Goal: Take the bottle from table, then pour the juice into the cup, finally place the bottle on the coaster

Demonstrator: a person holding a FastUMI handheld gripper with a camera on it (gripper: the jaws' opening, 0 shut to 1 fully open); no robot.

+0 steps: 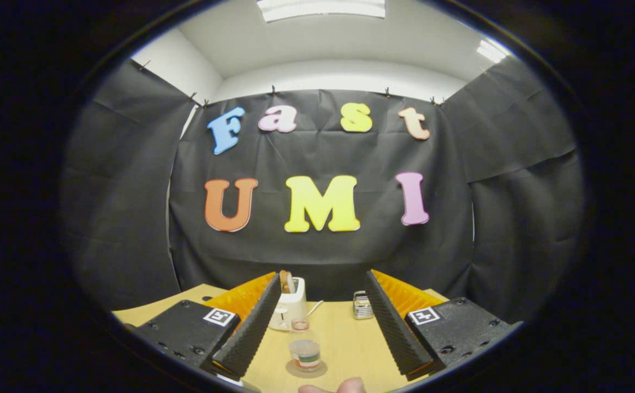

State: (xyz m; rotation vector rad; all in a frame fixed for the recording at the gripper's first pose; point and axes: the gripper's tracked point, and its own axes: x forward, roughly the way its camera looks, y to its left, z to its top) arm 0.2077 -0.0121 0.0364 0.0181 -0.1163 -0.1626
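Observation:
A small clear bottle (304,349) with a pale cap and a coloured label stands upright on a round brown coaster (307,371), on the wooden table (344,338). It sits low between my two fingers, nearer the left one, and touches neither. My gripper (322,277) is open, held above the table with nothing between its fingers. A small ribbed clear cup (362,304) stands farther back, just inside the right finger.
A white toaster (290,308) with a slice of bread in its slot stands at the back of the table, beside the left finger. A person's fingertips (339,386) show just in front of the coaster. Black cloth walls close the booth behind the table.

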